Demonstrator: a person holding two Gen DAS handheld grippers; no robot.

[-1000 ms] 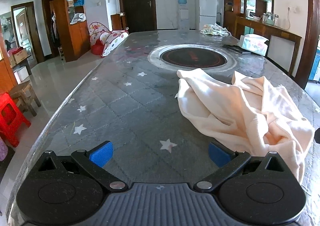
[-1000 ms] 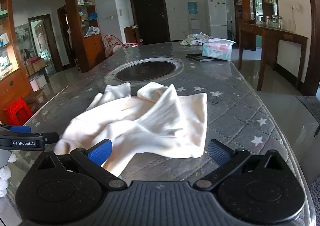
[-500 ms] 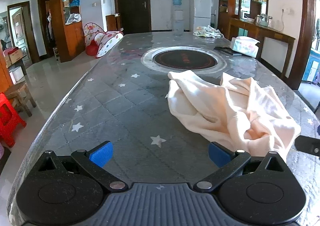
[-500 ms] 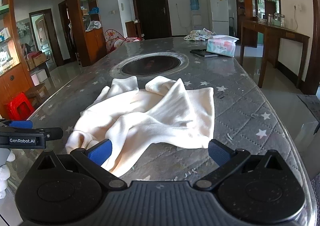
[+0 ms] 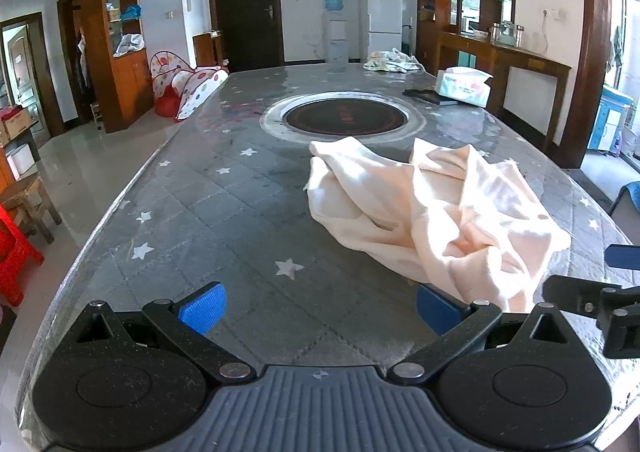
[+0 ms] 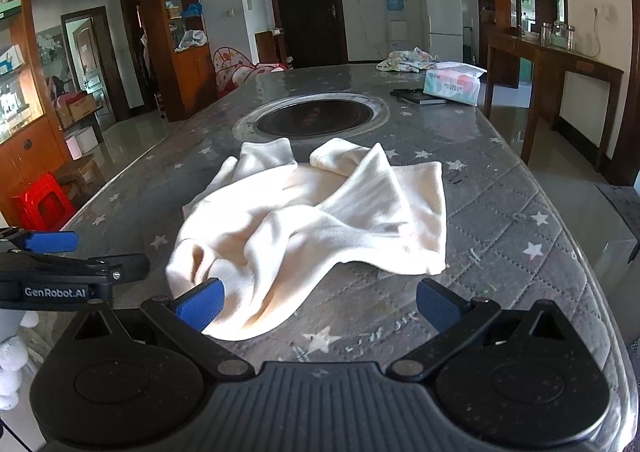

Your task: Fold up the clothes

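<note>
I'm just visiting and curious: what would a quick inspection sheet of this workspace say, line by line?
Surface: long grey quilted table with star marks and a round dark cooktop set into it.
Job's things: one cream garment, crumpled and unfolded, lying on the near half of the table.
Clutter: tissue pack, flat dark item beside it, bundle of cloth at the far end.
Grippers: left gripper open, holding nothing; right gripper open, its left finger at the garment's near edge.
Cables: nothing seen on the table.
Surroundings: fridge, water dispenser, wooden shelving, red stool.
</note>
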